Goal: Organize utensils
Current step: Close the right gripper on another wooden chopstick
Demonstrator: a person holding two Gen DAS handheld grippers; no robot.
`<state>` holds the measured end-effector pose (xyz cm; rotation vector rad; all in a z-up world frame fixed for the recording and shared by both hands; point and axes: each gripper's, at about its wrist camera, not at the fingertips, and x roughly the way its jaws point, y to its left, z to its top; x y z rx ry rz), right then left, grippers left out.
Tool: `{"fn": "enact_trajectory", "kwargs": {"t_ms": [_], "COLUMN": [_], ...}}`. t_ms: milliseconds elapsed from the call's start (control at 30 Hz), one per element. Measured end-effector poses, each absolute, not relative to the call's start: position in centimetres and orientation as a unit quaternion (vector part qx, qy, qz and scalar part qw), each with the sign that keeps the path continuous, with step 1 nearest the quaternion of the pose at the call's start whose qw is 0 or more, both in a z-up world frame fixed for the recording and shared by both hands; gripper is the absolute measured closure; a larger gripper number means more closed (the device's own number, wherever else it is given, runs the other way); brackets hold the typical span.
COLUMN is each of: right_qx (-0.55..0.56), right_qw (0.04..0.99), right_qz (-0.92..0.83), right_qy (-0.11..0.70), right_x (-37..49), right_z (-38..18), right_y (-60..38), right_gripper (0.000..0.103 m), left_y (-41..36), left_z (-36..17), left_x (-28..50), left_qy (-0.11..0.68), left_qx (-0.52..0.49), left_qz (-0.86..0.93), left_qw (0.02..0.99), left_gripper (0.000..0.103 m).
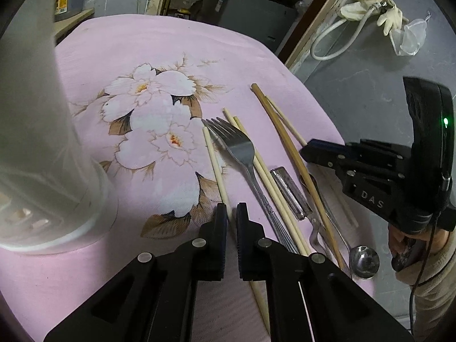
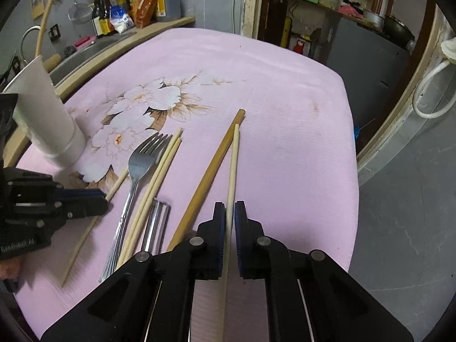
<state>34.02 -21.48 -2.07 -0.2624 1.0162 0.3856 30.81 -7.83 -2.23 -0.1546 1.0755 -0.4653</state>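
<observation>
Utensils lie on a pink flowered cloth point(image 1: 171, 45): a steel fork point(image 1: 242, 154), several pale chopsticks point(image 1: 216, 168), a darker wooden stick point(image 1: 287, 142), a peeler point(image 1: 287, 193) and a spoon point(image 1: 363, 259). My left gripper point(image 1: 231, 211) is shut on a pale chopstick left of the fork. My right gripper point(image 2: 229, 211) is shut on another pale chopstick point(image 2: 233, 165) beside the darker stick point(image 2: 211, 176). The fork point(image 2: 139, 165) lies to its left. The right gripper also shows in the left wrist view point(image 1: 306, 149).
A white cup point(image 2: 48, 114) stands at the cloth's left side, close to the left gripper point(image 1: 42, 114). A sink counter with bottles point(image 2: 128, 2) is behind. The cloth's right edge drops to grey floor point(image 2: 399, 199).
</observation>
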Motion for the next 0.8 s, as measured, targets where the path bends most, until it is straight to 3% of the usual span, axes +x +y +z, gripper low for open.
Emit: {"fn": "enact_trajectory", "kwargs": {"t_ms": [100, 233, 467, 800], "right_qx": [-0.131, -0.121, -0.105, -0.007], "right_qw": [0.844, 0.849, 0.866, 0.886], "right_qz": [0.182, 0.17, 0.169, 0.2], "right_qy": [0.487, 0.486, 0.459, 0.418], "right_x": [34.6, 35.3, 34.2, 30.8], "right_z": [-2.4, -2.8, -2.5, -0.7], "right_y": [-20.8, -20.5, -21.3, -23.5], "right_gripper": [0.084, 0.084, 0.1, 0.1], "left_y": [-7.9, -7.9, -8.1, -6.7], "left_z": [-2.3, -2.3, -2.1, -0.5], "left_x": [31.1, 31.0, 30.2, 27.3], "left_qy": [0.509, 0.509, 0.491, 0.446], "left_qx": [-0.074, -0.072, -0.074, -0.081], "left_qz": [-0.22, -0.216, -0.218, -0.238], "left_qw": [0.829, 0.83, 0.841, 0.859], "left_gripper": [0.097, 0.097, 0.1, 0.101]}}
